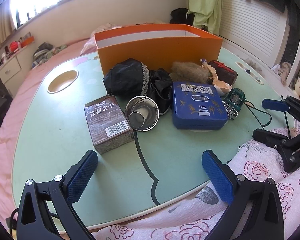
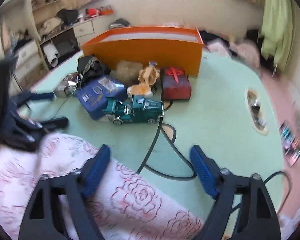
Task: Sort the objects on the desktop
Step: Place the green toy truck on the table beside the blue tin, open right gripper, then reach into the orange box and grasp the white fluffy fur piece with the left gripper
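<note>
Holding both my grippers spread wide and empty, left gripper (image 1: 150, 172) and right gripper (image 2: 150, 168), I face clutter (green toy truck (image 2: 136, 109), blue tin (image 1: 198, 105)) before the orange box (image 1: 160, 48).

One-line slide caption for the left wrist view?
Open left gripper hovers over green table facing brown card box, steel cup, blue tin and orange box.

1. Orange box (image 1: 160, 54), white inside
2. Blue tin (image 1: 198, 106) with gold scrawl
3. Teal toy truck (image 2: 138, 110), chrome trim
4. Mint-green table (image 1: 180, 150)
5. Brown card box (image 1: 108, 124), white lettering
6. Pink rose-patterned quilt (image 2: 130, 200), lower frame
</note>
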The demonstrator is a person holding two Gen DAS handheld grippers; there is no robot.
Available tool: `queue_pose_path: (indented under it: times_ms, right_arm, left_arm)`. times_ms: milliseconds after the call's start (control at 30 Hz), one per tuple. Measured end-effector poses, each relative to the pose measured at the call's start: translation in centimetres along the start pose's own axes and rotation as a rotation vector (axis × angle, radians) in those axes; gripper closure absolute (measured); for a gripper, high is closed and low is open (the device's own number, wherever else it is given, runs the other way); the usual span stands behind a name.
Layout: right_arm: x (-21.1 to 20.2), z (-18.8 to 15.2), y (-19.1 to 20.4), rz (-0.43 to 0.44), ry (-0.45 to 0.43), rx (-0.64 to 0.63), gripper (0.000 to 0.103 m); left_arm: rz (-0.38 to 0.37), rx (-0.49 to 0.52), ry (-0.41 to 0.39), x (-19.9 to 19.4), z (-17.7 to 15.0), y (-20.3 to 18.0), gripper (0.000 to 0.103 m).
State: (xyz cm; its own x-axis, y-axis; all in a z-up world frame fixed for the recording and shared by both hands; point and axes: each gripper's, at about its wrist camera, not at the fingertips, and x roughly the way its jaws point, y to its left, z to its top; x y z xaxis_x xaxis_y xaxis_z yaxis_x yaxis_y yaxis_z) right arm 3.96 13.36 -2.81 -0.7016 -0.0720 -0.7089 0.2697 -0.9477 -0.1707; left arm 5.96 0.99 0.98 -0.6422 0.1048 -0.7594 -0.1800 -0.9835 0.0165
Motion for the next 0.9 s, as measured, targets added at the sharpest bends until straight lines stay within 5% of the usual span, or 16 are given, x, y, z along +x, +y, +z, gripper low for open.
queue_pose_path:
  times_ms: [167,767,833,900]
  right_arm:
    - [0.8,0.3,-0.5,0.003,-0.02,-0.002,0.005]
    - [1.0,0.1,-1.0,0.004,-0.028,-0.003,0.002]
    - [1.0,0.0,-1.2,0.007,-0.032,-0.002,0.002]
    - [1.0,-0.1,-1.2,0.01,-0.037,-0.006,0.002]
  left_arm:
    - [0.0,-0.001,0.0,0.0,0.1,0.0,0.0]
    - [0.042,-0.028,0.021,-0.3,0.3,0.5,0.0]
    - [0.052,-0.003,-0.035,-2.5,1.5,-0.3,0.0]
    - [-0.014,0.008,-0.109,-5.4,3.7,-1.1,0.0]
